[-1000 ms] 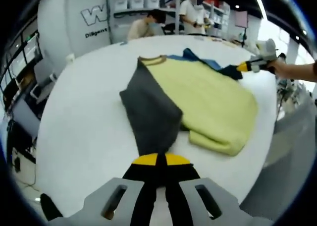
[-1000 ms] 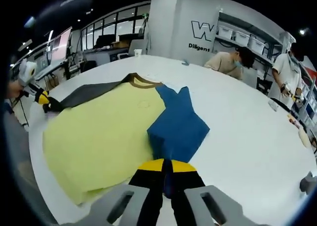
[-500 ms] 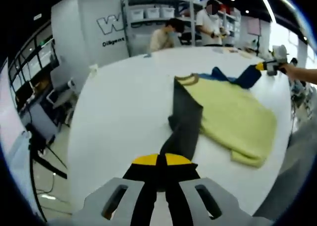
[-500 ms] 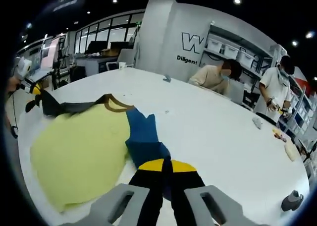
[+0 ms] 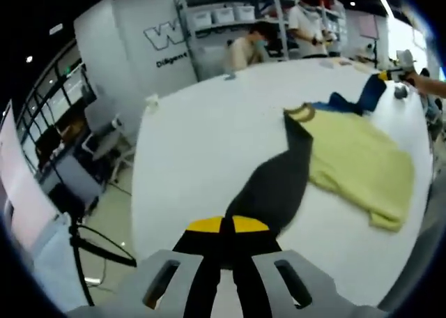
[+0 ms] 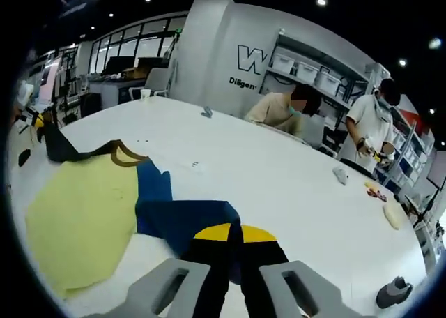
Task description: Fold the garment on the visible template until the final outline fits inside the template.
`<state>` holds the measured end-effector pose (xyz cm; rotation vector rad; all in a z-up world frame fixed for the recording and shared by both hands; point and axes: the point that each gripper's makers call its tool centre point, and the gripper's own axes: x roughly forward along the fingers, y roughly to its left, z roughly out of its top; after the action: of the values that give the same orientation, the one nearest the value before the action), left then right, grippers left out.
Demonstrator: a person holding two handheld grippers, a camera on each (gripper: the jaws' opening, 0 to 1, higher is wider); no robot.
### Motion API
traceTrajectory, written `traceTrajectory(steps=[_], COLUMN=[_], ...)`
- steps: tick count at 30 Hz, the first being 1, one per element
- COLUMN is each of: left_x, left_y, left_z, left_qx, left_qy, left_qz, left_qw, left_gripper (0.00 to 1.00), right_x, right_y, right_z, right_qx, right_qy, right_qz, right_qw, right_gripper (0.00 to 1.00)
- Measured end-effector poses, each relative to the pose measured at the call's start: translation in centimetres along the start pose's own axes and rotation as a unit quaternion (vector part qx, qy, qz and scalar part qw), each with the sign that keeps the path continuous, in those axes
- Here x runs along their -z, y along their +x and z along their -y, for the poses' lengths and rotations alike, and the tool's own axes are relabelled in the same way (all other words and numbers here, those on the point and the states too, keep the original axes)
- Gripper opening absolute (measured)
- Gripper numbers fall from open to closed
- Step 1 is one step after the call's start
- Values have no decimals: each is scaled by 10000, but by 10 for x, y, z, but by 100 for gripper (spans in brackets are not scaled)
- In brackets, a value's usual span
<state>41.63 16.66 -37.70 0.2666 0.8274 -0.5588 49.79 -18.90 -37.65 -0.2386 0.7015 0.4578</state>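
— One garment [image 5: 352, 161] on the white table [image 5: 202, 144]: yellow body, brown collar [image 6: 124, 153], one dark grey sleeve [image 5: 279, 182], one blue sleeve [image 6: 178, 217]; both sleeves drawn outward from the body.

— Grippers, counted?

— Two; the left gripper [image 5: 221, 229] is pressed together on the cuff end of the dark grey sleeve, the cloth running from its yellow tips up to the collar; the right gripper [image 6: 230, 236] is pinching the end of the blue sleeve in like manner; in the left gripper view the right one appears far off at the table's edge [image 5: 390, 74], a hand behind it.

— Persons?

— Two at the far side of the table: one seated [image 6: 282, 110], one standing [image 6: 369, 133]; shelving with several white bins [image 6: 310, 70] behind them.

— Other items?

— One small dark object [image 6: 391, 292] near the table edge; a few small items [image 6: 376, 190] by the standing person, too small to identify.
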Motion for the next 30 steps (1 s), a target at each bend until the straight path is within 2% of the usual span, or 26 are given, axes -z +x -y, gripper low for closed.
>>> traceTrajectory(steps=[1, 2, 3, 4, 5, 6, 9, 11, 13, 15, 17, 19, 22, 24, 28, 30], left_x=[-5, -5, -9, -19, -25, -38, -52, -55, -57, -67, -79, -90, -96, -90, -93, -94], left_y=[-7, -9, -11, -14, -16, -23, -31, -35, -38, -51, -58, -60, -57, -52, -51, -50], left_z=[-7, -24, -24, -30, -39, -55, -72, -93, -97, -135, -161, -185, -200, -223, -242, -249], left_qx=[-106, -243, -252, -105, -152, -292, -457, -523, -556, -849, -1020, -1240, -1331, -1533, -1596, -1714], left_qy=[-43, -45, -75, -288, -258, -135, -291, -419, -433, -345, -456, -358, -218, -105, -208, -233], left_qz=[35, 94, 116, 261, 307, 369, 544, 635, 628, 659, 785, 742, 682, 379, 422, 357], left_qw=[9999, 9997, 9996, 9992, 9991, 9988, 9970, 9957, 9955, 9936, 9906, 9889, 9885, 9874, 9861, 9843], left_gripper=[0, 0, 0, 0, 0, 0, 1, 1, 4, 4, 4, 4, 4, 5, 5, 11], right_x=[-5, -15, -17, -25, -30, -44, -52, -67, -72, -99, -115, -127, -129, -129, -129, -130], right_y=[-2, -7, -7, -9, -10, -20, -19, -26, -26, -25, -25, -30, -30, -24, -22, -22], right_z=[7, 17, 23, 32, 40, 50, 69, 84, 89, 118, 134, 154, 175, 205, 224, 228], right_qx=[74, 164, 198, 265, 299, 377, 487, 702, 738, 878, 980, 1160, 1303, 1500, 1623, 1726], right_qy=[24, 80, 92, 42, -46, -117, -151, -159, -123, -211, -207, -122, -64, -165, -60, -78], right_qz=[53, 132, 162, 245, 271, 346, 405, 470, 556, 709, 802, 825, 836, 691, 672, 609], right_qw=[10000, 9997, 9996, 9993, 9992, 9986, 9979, 9963, 9956, 9934, 9917, 9897, 9879, 9861, 9844, 9831], right_gripper=[0, 0, 0, 0, 0, 0, 0, 0, 0, 0, 0, 0, 0, 0, 0, 0])
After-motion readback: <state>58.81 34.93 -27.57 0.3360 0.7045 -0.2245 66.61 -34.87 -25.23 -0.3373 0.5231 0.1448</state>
